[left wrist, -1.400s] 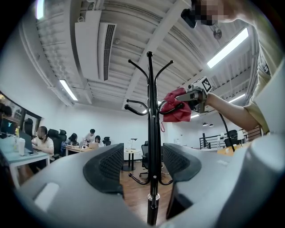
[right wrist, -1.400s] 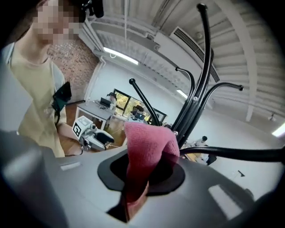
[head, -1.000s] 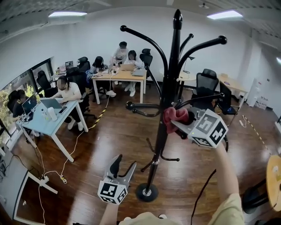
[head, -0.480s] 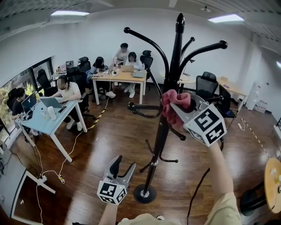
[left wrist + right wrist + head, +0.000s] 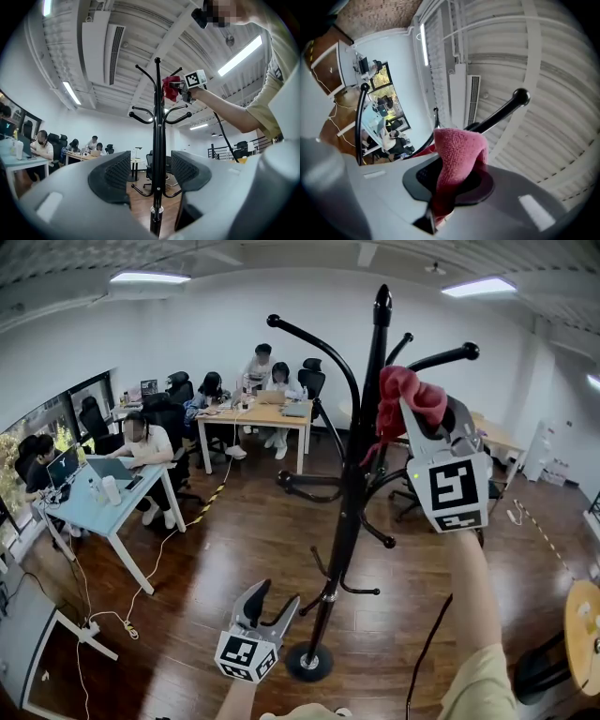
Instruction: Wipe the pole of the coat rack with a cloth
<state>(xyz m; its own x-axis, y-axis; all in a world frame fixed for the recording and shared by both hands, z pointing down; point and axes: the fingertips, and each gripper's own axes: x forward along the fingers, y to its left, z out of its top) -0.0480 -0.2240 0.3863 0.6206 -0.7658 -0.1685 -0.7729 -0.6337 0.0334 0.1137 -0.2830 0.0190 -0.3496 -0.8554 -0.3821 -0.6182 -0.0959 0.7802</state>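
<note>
A black coat rack stands on the wood floor, its pole point(image 5: 353, 486) rising from a round base point(image 5: 308, 662) to a knob at the top. My right gripper point(image 5: 405, 404) is raised high beside the upper pole, shut on a red cloth point(image 5: 401, 395) that touches the pole near the top hooks. The cloth point(image 5: 457, 154) fills the right gripper view, with a hook arm point(image 5: 501, 111) behind it. My left gripper point(image 5: 265, 603) hangs low near the base, open and empty. In the left gripper view the pole point(image 5: 156, 154) runs between the jaws, farther off, not held.
Several people sit at desks point(image 5: 255, 411) at the back and at a light blue desk point(image 5: 98, 495) on the left. Office chairs point(image 5: 412, 486) stand behind the rack. Cables point(image 5: 141, 592) trail across the floor at left. A round table edge point(image 5: 585, 615) shows at right.
My right gripper has slid the red cloth up the pole, from mid height to near the top hooks. The left gripper stayed low by the base.
</note>
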